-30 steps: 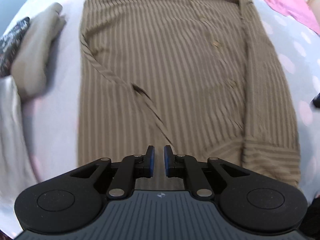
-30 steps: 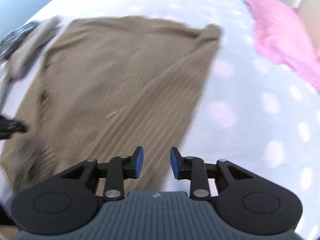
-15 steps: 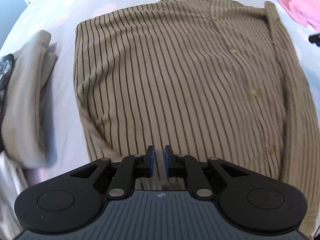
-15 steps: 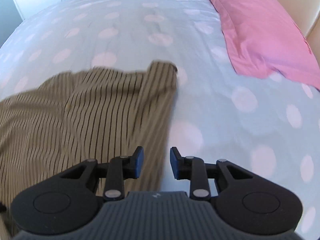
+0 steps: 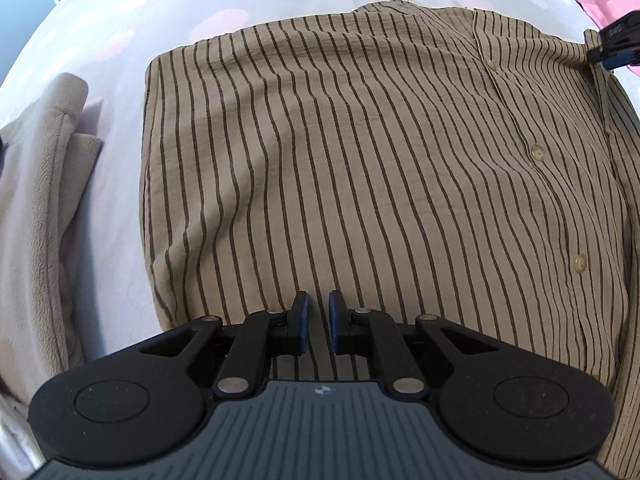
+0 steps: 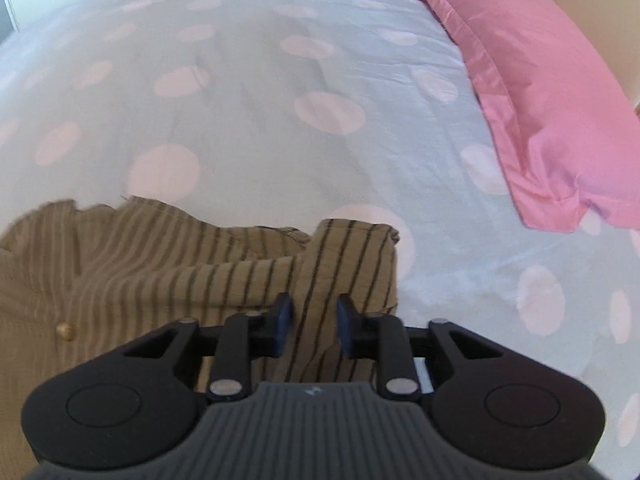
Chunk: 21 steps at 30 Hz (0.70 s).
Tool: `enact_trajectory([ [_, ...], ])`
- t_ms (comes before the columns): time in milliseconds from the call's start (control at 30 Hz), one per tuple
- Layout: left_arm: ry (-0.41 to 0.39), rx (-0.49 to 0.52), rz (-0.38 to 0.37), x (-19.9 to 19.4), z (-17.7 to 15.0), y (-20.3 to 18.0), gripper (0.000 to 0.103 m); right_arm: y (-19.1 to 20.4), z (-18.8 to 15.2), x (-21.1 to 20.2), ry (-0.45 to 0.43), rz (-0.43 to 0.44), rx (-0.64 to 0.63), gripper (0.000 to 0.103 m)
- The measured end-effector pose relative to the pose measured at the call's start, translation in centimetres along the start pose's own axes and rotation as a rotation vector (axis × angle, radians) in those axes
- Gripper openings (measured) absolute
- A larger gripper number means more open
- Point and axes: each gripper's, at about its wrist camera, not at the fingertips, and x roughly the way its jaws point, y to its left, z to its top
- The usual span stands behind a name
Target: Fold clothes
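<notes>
A tan shirt with dark stripes (image 5: pixel 360 160) lies flat and buttoned on the bed, filling the left wrist view. My left gripper (image 5: pixel 319 312) hovers low over its near part, jaws nearly together with nothing between them. At the shirt's far right corner my right gripper (image 5: pixel 612 46) touches the fabric. In the right wrist view that corner is a folded-in strip of the shirt (image 6: pixel 352 252). The right gripper (image 6: pixel 315 312) is closing on it: a ridge of striped cloth fills the gap between the pads.
The bed has a pale sheet with pink dots (image 6: pixel 240 120). A pink pillow (image 6: pixel 540 100) lies at the far right. A folded beige garment (image 5: pixel 36 200) sits just left of the shirt, with white cloth beside it.
Both hands moved along the shirt and sank closer to it. The right gripper swung to the shirt's far right corner and its jaws narrowed around the folded strip. The left jaws kept their gap.
</notes>
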Motion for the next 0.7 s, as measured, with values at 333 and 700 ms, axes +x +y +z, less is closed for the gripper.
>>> enact_trajectory([
  [333, -0.046, -0.064, 0.044, -0.6, 0.9, 3.0, 0.008, 2.9, 1.3, -5.1, -0.084, 0.094, -0.055, 0.001],
  [700, -0.079, -0.100, 0.036, -1.3, 1.2, 5.9, 0.008, 12.0, 3.9, -6.7, -0.120, 0.200, -0.104, 0.001],
])
